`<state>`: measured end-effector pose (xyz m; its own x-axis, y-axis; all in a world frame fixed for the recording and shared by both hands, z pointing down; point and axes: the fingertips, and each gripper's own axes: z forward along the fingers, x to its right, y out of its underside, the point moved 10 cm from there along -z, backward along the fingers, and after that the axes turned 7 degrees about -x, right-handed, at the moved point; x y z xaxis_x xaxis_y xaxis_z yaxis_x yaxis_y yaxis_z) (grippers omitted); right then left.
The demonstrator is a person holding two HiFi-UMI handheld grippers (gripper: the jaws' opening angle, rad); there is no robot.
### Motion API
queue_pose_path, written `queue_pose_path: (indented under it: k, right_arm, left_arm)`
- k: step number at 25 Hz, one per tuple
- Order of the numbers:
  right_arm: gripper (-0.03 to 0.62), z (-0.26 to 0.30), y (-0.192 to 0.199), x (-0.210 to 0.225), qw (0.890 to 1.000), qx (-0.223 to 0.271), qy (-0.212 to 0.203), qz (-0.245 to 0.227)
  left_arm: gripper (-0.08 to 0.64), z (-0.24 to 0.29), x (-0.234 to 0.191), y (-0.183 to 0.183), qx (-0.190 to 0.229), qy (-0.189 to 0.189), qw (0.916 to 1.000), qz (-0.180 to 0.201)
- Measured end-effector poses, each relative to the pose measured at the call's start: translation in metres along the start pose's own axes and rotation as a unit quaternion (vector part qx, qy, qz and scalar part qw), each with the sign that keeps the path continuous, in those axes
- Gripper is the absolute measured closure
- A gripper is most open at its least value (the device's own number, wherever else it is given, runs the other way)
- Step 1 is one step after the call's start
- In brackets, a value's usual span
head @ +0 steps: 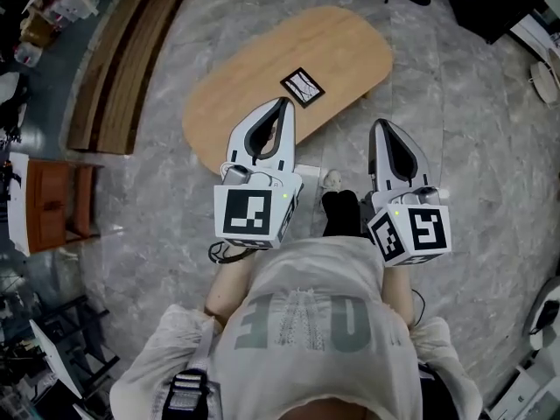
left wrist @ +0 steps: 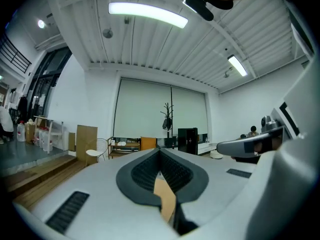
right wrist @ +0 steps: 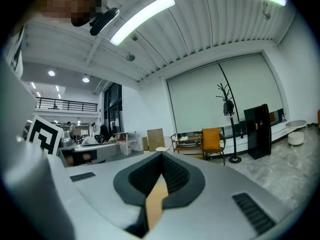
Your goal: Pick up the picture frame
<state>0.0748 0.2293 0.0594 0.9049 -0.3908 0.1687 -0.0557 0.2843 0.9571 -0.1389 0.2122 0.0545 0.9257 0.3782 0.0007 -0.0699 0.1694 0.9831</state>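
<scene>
A small black picture frame [head: 302, 87] lies flat on the oval wooden table [head: 254, 94], near the table's middle. My left gripper [head: 284, 103] is held level with its tip over the table's near edge, just short of the frame; its jaws are shut with nothing between them. My right gripper [head: 381, 125] hangs to the right of the table over the floor, jaws together and empty. In the left gripper view, the left gripper [left wrist: 160, 151] points across the room above the table. The right gripper [right wrist: 161, 156] in its own view does the same. The frame is hidden in both gripper views.
A long wooden bench [head: 122, 59] runs along the left, and a brown cabinet [head: 52, 204] stands below it. A black case [head: 499, 3] sits at the top right. A coat stand [right wrist: 227, 104] and an orange chair [right wrist: 212, 139] stand by the far wall. The floor is grey stone.
</scene>
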Motion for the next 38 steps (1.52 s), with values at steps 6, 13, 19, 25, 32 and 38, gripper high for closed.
queue_pose_path:
  k: [6,13,19,25,32,38]
  right_arm:
    - [0.588,0.045,-0.014,0.050,0.999,-0.021,-0.019,0.024]
    - [0.588,0.093,-0.027,0.098,0.998,-0.041,-0.039,0.016]
    - [0.588,0.130,-0.042,0.136,0.997,-0.054,-0.054,-0.007]
    - [0.588,0.162,-0.050,0.144,0.994,-0.068,-0.079,-0.033]
    - [0.588,0.178,-0.060,0.129,0.994,-0.059,-0.081,-0.045]
    - [0.588,0.178,-0.078,0.123,0.995,-0.029,-0.065,-0.063]
  left_arm:
    - [0.552,0.062,0.004,-0.014,-0.018,-0.013,0.9997,-0.004]
    - [0.552,0.122,0.004,-0.023,-0.025,-0.038,0.9988,-0.019]
    - [0.552,0.166,0.005,-0.029,-0.033,-0.063,0.9971,-0.029]
    - [0.552,0.182,-0.004,-0.036,-0.039,-0.087,0.9947,-0.037]
    - [0.552,0.186,-0.025,-0.041,-0.043,-0.087,0.9947,-0.034]
    - [0.552,0.198,-0.033,-0.058,-0.014,-0.070,0.9972,-0.021]
